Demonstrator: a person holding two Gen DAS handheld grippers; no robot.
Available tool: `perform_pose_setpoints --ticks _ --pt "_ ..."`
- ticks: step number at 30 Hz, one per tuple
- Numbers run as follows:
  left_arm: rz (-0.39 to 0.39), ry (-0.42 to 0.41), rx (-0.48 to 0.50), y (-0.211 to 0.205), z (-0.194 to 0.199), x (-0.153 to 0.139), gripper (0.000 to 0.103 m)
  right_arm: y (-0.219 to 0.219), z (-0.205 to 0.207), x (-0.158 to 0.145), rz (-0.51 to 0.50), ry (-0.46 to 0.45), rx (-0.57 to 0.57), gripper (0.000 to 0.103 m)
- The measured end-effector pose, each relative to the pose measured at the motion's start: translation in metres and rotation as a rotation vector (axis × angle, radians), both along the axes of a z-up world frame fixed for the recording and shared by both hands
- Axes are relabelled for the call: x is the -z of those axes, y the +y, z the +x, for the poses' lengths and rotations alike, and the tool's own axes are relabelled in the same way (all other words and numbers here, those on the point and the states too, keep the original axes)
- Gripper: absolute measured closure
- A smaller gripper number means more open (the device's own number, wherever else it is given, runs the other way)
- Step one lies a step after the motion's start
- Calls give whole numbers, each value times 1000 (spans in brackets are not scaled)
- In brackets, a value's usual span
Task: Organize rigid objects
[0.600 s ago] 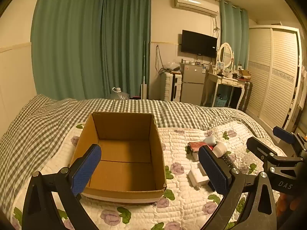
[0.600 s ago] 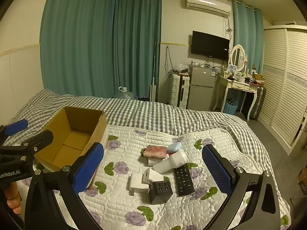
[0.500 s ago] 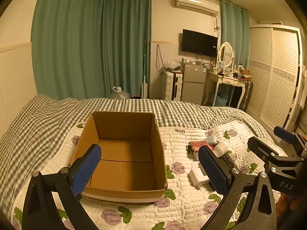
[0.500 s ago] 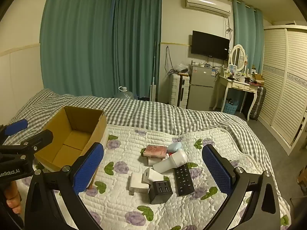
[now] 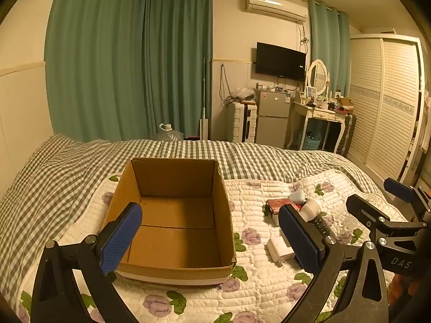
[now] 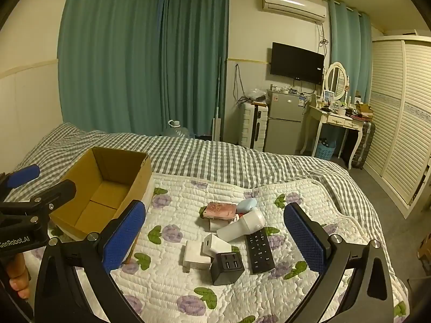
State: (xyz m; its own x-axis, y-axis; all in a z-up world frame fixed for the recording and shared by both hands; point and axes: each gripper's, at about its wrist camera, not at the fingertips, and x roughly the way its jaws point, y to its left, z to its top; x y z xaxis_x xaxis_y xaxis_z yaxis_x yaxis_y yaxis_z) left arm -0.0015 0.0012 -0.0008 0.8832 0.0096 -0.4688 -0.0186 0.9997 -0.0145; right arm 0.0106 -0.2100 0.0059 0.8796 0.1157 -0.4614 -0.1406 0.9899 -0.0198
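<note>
Looking along the left claw (image 5: 210, 235), its jaws stand wide and hold nothing, and the box (image 5: 176, 210) sits straight ahead between the two pads, its open top up and its floor bare; the pile of small things lies off to the right of this claw, where the white plug (image 5: 278, 247) is nearest, just beyond the right pad, with the remote (image 5: 322, 224) and the red case (image 5: 280, 204) farther on, and the right claw (image 5: 398, 202) reaches in from the far right edge. Seen from the right claw (image 6: 214, 238), also wide and empty, the pile lies directly ahead and below between its pads: black charger (image 6: 227, 267) closest, white plug (image 6: 195, 254) just left of it, remote (image 6: 260, 250) with its long axis running away from the claw, white bottle (image 6: 241, 226) lying slantwise, red case (image 6: 219, 210) behind. My judgement: the right claw is the nearer one for a first pick, and the box (image 6: 107, 188) waits to its left, past open quilt (image 6: 296, 196), beside the left claw (image 6: 37, 183).
</note>
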Motion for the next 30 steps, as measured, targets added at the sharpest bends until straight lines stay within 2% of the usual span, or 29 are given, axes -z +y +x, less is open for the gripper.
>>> perform_pose_setpoints --ticks 30 --pt "-1 0 -7 0 -2 -1 0 1 1 1 -4 8 -2 0"
